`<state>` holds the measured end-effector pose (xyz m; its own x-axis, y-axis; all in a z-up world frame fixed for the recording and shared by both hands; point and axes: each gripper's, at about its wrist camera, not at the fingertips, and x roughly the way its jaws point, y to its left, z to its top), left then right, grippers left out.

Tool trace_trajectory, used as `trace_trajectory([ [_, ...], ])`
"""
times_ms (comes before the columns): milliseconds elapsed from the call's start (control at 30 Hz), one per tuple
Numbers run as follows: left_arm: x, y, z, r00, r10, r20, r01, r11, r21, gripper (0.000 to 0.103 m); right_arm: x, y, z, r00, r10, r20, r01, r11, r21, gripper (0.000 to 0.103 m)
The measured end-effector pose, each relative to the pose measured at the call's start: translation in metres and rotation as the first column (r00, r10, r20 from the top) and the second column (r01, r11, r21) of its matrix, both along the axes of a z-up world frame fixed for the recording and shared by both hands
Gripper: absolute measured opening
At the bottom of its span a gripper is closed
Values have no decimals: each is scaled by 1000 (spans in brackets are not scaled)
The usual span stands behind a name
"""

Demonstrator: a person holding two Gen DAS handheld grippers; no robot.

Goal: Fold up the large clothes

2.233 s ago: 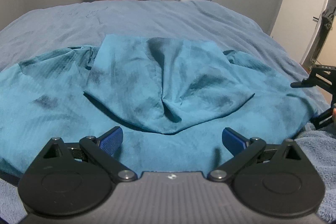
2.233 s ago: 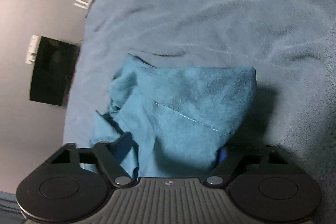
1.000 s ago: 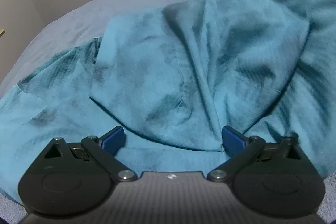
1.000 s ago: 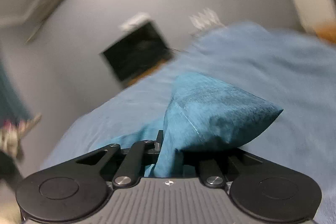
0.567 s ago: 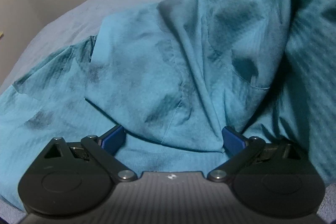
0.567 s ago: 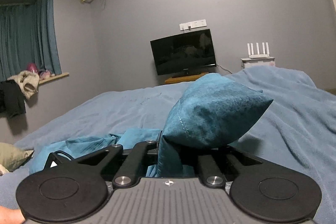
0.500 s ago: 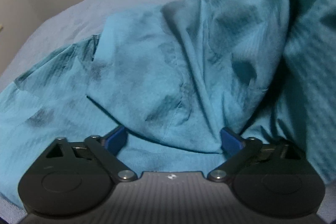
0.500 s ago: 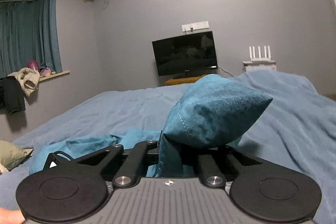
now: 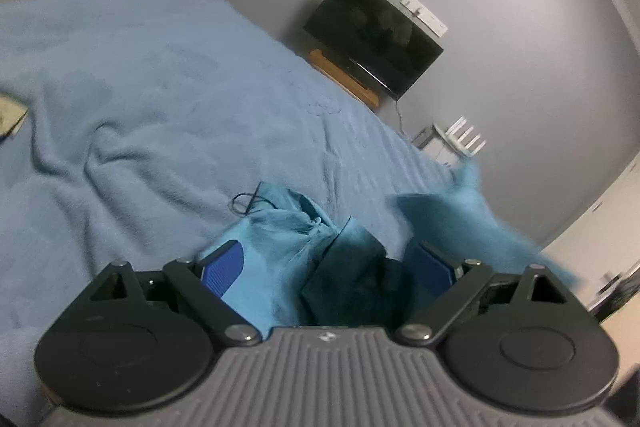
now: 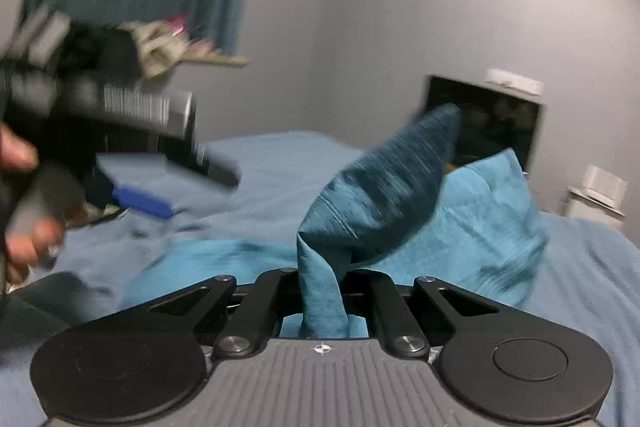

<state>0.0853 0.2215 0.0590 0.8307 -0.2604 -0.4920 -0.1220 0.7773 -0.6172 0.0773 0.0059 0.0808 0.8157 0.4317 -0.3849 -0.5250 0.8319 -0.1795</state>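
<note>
two hand-held grippers work one teal garment (image 10: 472,227) over the bed (image 9: 160,99). nearest the right wrist camera, the right hand-held gripper (image 10: 322,303) is clamped tight on a bunched fold of the cloth, which stands up from between its jaws in a stiff peak; that pinch looks meant to carry an edge of the garment across for the next fold. the rest of the fabric trails down onto the blue blanket just beyond.

the left hand-held gripper (image 9: 332,267) has its blue pads (image 9: 222,265) spread wide with crumpled cloth lying between them, neither pad pressing on it, so it seems poised to take a second hold rather than holding. it also shows in the right view, blurred, in a person's hand (image 10: 20,195) above the bed.

hard to read: which part of the garment is gripped, since sleeves and hems are lost in the bunching. a teal flap (image 9: 472,211) at the right of the left view is smeared by motion. a thin dark loop (image 9: 248,201) lies on the blanket beside the cloth, unidentifiable. farther off stand a tv (image 9: 372,35) and a router (image 9: 460,139) against the wall.
</note>
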Motion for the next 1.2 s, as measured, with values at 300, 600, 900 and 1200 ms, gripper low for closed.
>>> trace_trajectory([
  [300, -2, 47, -47, 993, -63, -98, 47, 986, -159, 91, -8, 105, -65, 979, 182, -97, -197, 964, -177, 7],
  [600, 11, 13, -18, 988, -156, -7, 156, 988, 15, 91, -7, 98, -74, 955, 257, -150, -278, 950, -140, 25],
  [900, 28, 15, -48, 979, -67, -191, 104, 976, 193, 18, 15, 55, -53, 930, 273, -244, -274, 961, 30, 43],
  [1200, 25, 30, -50, 979, -70, -192, 106, 978, 181, 18, 37, -56, -17, 945, 53, -321, 37, 962, 270, 47],
])
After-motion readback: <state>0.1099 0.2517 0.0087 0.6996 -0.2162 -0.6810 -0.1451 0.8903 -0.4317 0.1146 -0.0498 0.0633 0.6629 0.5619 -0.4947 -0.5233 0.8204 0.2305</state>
